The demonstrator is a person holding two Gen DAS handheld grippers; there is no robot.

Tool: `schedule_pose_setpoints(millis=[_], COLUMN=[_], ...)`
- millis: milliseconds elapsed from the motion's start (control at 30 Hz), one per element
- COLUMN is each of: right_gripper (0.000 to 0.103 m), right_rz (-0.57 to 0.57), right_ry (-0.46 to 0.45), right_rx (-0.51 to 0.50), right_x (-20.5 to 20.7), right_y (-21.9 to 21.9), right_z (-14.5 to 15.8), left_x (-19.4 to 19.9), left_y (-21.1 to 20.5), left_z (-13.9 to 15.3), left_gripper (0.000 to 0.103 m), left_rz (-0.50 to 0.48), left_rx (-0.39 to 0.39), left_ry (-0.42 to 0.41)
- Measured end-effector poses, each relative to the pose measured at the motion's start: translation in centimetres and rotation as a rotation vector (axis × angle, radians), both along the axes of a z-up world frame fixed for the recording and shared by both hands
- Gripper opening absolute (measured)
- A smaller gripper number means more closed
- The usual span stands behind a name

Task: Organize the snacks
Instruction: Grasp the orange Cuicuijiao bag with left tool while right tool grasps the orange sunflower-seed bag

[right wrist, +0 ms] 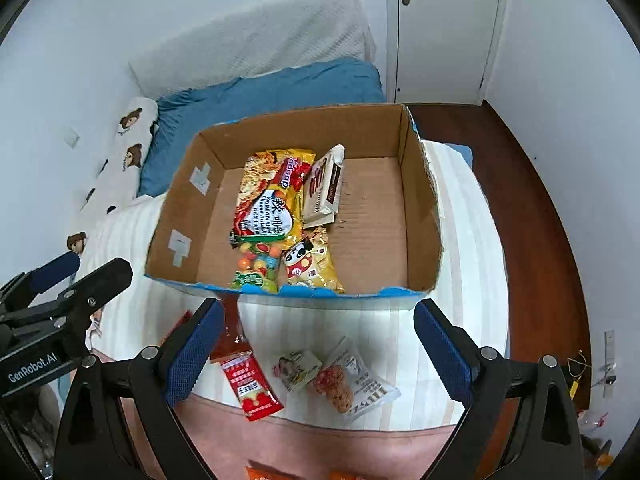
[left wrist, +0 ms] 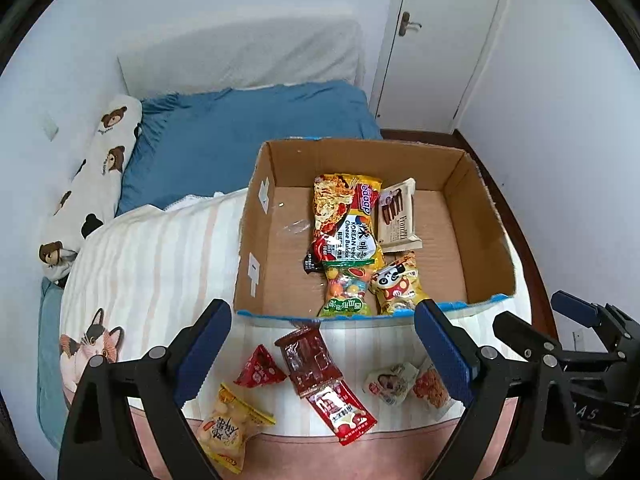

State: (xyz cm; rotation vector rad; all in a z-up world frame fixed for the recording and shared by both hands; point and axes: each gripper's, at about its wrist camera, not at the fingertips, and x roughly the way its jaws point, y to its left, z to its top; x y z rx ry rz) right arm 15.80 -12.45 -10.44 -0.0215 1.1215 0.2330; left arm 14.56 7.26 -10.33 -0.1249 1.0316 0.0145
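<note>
A cardboard box (left wrist: 492, 216) (right wrist: 420, 184) stands on the bed, holding a noodle packet (left wrist: 346, 216) (right wrist: 272, 196), a white wafer pack (left wrist: 398, 216), a candy bag (left wrist: 346, 288) (right wrist: 256, 268) and a panda snack (left wrist: 396, 284) (right wrist: 312, 264). In front of the box lie loose snacks: a red strip of sachets (left wrist: 324, 376) (right wrist: 250, 384), a red triangle pack (left wrist: 260, 368), a yellow bag (left wrist: 230, 428), a small white pack (left wrist: 390, 382) (right wrist: 298, 368) and a cereal bar pack (right wrist: 352, 384). My left gripper (left wrist: 320, 348) hangs open above them, holding nothing. My right gripper (right wrist: 316, 348) is open and holds nothing too.
The bed carries a striped cover (left wrist: 160, 264), a blue sheet (left wrist: 248, 132) and a bear-print pillow (left wrist: 96, 176) along the wall. A white door (left wrist: 436, 40) is behind. Dark wooden floor (right wrist: 532, 208) runs along the bed's right side. Orange packets (right wrist: 264, 474) peek in at the bottom.
</note>
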Motion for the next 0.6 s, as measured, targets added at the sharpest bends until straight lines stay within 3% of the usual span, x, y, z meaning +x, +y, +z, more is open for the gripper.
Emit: schedule_pose_setpoints(millis=[200, 333, 433, 600], right_gripper=[0.098, 0.098, 0.098, 0.098], right_rz=[-0.010, -0.020, -0.031, -0.082], right_ry=[-0.016, 0.073, 0.180, 0.390], right_rx=[0.038, 0.092, 0.120, 0.113], right_x=[-2.6, -5.4, -8.3, -13.4], right_y=[-1.1, -2.7, -4.1, -6.9], right_z=[1.2, -0.8, -4.1, -11.6], left_x=[-2.8, -5.6, -8.5, -13.3], left_y=[-0.1, -0.7, -1.9, -5.1], left_z=[0.6, -1.4, -5.1, -14.0], left_gripper=[0.094, 0.094, 0.094, 0.094], left_rz=[0.005, 0.001, -0.028, -0.105], left_rx=[-0.017, -0.021, -0.029, -0.073], left_ry=[-0.010, 0.041, 0.143, 0.402])
